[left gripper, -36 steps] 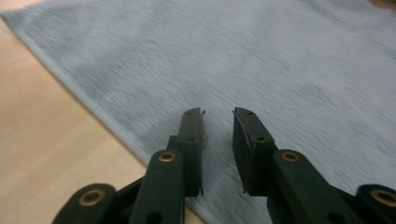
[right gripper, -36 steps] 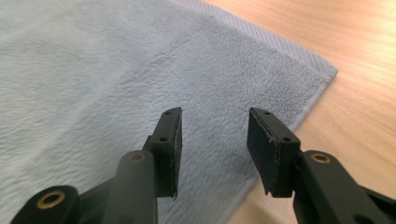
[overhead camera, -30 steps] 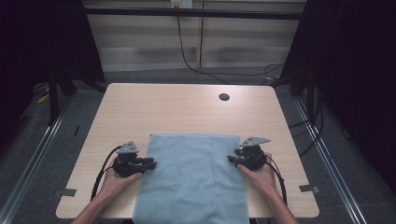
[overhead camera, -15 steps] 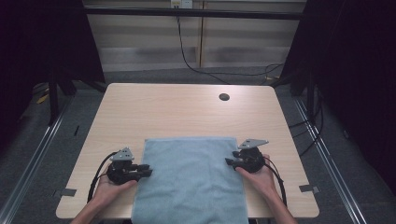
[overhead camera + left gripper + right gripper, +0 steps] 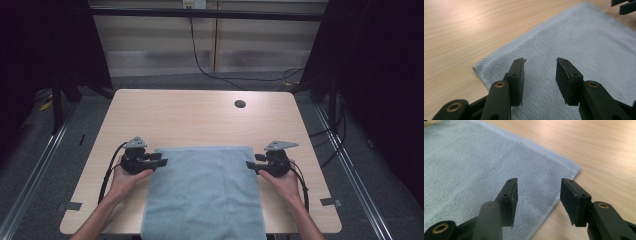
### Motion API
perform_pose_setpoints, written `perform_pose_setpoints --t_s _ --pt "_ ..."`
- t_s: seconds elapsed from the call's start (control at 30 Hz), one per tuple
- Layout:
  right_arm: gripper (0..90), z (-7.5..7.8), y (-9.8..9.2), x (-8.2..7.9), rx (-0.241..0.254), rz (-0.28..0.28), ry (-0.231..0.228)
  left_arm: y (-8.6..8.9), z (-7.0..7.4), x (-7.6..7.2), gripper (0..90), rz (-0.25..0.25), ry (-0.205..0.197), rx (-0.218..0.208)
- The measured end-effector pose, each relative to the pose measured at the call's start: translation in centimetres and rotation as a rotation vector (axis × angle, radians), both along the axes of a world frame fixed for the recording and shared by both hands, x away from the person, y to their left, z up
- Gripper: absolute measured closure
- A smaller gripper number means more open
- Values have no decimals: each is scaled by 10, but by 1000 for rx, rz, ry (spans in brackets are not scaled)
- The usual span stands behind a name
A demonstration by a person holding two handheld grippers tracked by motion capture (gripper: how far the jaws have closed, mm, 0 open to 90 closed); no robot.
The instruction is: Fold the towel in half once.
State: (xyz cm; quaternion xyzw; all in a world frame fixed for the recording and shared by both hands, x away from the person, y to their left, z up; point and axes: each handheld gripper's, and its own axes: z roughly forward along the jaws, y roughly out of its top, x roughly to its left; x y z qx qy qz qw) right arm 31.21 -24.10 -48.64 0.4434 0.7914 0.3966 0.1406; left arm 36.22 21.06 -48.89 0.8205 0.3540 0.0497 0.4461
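Where it overhangs the table (image 5: 200, 117), towel (image 5: 205, 195) edge cut off.

I hold my left gripper (image 5: 161, 160) at the far left corner of the blue towel (image 5: 205, 192) and my right gripper (image 5: 251, 165) at its far right corner; the towel lies flat on the wooden table (image 5: 190, 115), overhanging the near edge.

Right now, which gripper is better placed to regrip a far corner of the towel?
Left, narrowly. The left gripper has its open jaws over the towel beside its corner; the right gripper straddles the side edge, one jaw over the table.
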Motion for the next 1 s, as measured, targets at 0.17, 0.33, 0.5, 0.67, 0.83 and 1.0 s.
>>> perform_pose_setpoints --t_s 0.17,0.33,0.5,0.67,0.83,1.0 --pt "460 2 0 16 3 -8 -10 -4 -8 4 577 -3 -7 33" --pt "430 -4 -1 36 -22 -26 6 -9 -17 2 574 -23 -4 72" --pt "398 -12 1 51 -35 -36 12 -10 -17 0 572 -28 -13 76" --pt "366 -23 8 54 -72 -42 9 -8 -16 0 565 -30 -5 75" --pt "532 -22 13 51 -89 -26 -5 1 -9 9 504 19 -21 56" --pt "751 -21 17 49 -78 6 -6 11 -9 19 468 73 -30 48"
